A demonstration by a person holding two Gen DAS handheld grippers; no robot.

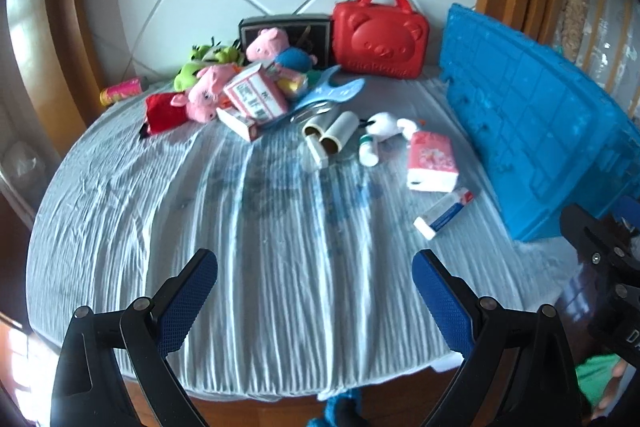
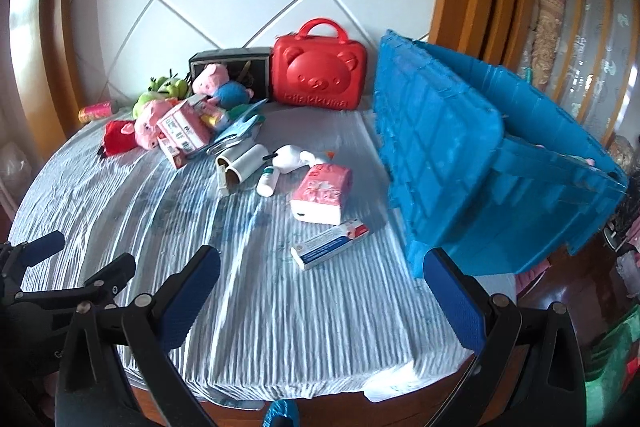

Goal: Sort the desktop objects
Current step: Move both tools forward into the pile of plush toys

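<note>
We hold the left gripper [image 1: 314, 291] and the right gripper [image 2: 322, 293] above the near edge of the table, whose striped cloth [image 1: 260, 227] is wrinkled; both sets of blue-padded fingers are spread wide with nothing between them. We see the objects to sort heaped at the far side: pink pig plushes [image 1: 206, 93], green plushes [image 1: 204, 61], a pink-and-white carton [image 1: 256, 97] and paper rolls [image 1: 332, 133]. A tissue pack [image 2: 322, 195] and a toothpaste box [image 2: 330, 243] lie nearer, beside the tilted blue crate [image 2: 472, 167]. A red bear case [image 2: 319, 73] stands against the wall.
</note>
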